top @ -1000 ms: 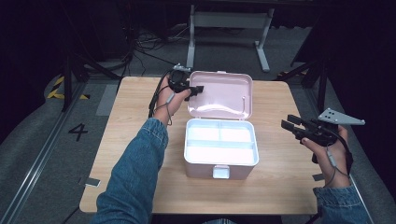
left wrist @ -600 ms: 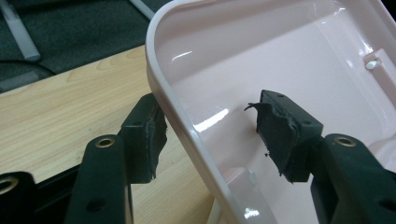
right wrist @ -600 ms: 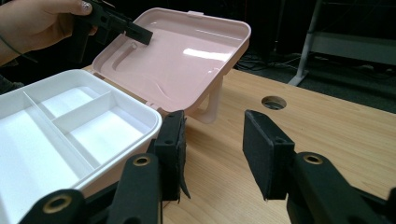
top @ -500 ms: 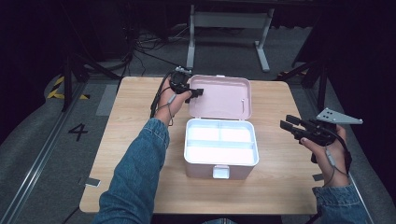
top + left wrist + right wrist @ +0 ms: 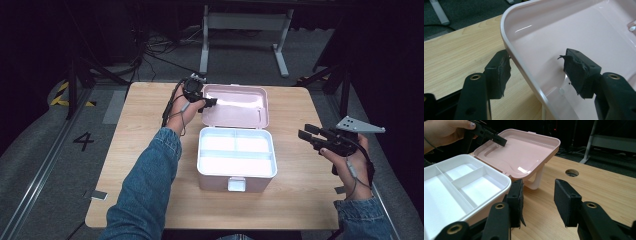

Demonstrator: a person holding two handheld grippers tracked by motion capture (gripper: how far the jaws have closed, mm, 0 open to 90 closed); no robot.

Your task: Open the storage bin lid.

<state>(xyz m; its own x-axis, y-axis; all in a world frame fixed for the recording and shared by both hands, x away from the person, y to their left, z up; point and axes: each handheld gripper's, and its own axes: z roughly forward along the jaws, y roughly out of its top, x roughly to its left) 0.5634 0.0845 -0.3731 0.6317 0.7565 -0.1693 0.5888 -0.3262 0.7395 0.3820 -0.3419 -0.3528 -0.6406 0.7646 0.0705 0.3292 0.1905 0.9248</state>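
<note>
A pink box (image 5: 202, 172) stands open mid-table, with a white divided tray (image 5: 235, 152) inside. Its lid (image 5: 235, 107) lies folded back. My left gripper (image 5: 207, 102) is at the lid's left rim (image 5: 506, 42). Its jaws have just been opening and now straddle the rim, open: one pad (image 5: 501, 67) outside against the edge, the other (image 5: 576, 67) inside, off the wall. In the right gripper view the left gripper (image 5: 496, 141) reaches over the lid (image 5: 524, 152). My right gripper (image 5: 537, 200) hovers open and empty right of the box (image 5: 486, 212).
The lid rests on its handle (image 5: 537, 181) above the wooden table (image 5: 145, 130). A round hole (image 5: 572, 172) is in the tabletop behind the box. A white latch (image 5: 236, 184) sticks out at the box's front. A metal stand (image 5: 245, 30) is beyond the far edge.
The left hand has shifted only slightly at the lid's left rim, and the lid lies back as before. The right hand has not moved.
</note>
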